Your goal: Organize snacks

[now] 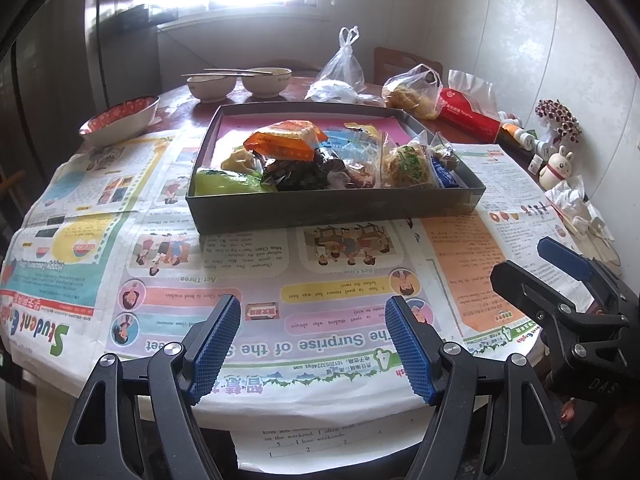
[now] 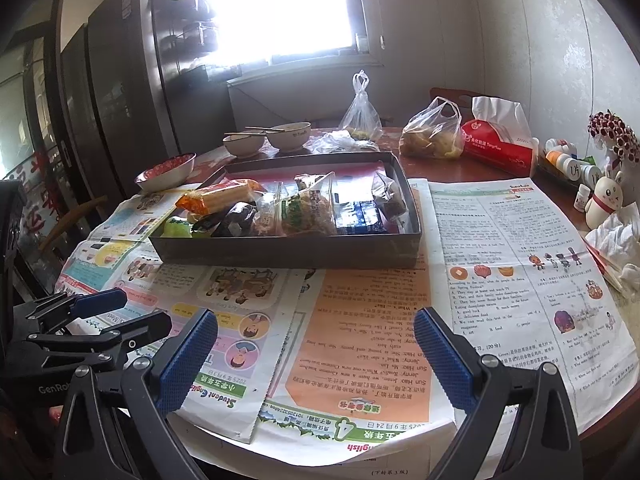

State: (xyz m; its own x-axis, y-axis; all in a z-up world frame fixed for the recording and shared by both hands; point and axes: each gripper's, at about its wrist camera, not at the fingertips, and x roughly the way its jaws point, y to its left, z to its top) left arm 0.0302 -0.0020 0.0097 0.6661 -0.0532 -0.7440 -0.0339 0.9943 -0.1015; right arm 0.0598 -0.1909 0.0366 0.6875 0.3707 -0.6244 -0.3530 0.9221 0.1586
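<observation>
A dark shallow box point(image 1: 336, 206) point(image 2: 288, 250) sits on newspapers in the middle of the round table. Several wrapped snacks are heaped in it: an orange packet point(image 1: 286, 142) point(image 2: 218, 197) on top, a green packet point(image 1: 224, 182) point(image 2: 178, 227) at the near left, a clear bag of noodle cake point(image 1: 408, 166) point(image 2: 308, 212), a blue packet point(image 2: 360, 216). My left gripper point(image 1: 314, 316) is open over the newspaper, short of the box, nothing between its fingers. My right gripper point(image 2: 316, 330) is also open and empty, beside the left one point(image 2: 108, 316) and likewise short of the box.
Two bowls with chopsticks point(image 1: 240, 84) point(image 2: 268, 140) and a metal bowl point(image 1: 120, 118) point(image 2: 166, 172) stand behind and left of the box. Plastic bags point(image 1: 412, 88) point(image 2: 432, 132), a red tissue pack point(image 1: 468, 112) point(image 2: 500, 148), small bottles and a rabbit figure point(image 1: 558, 166) point(image 2: 606, 200) line the right side.
</observation>
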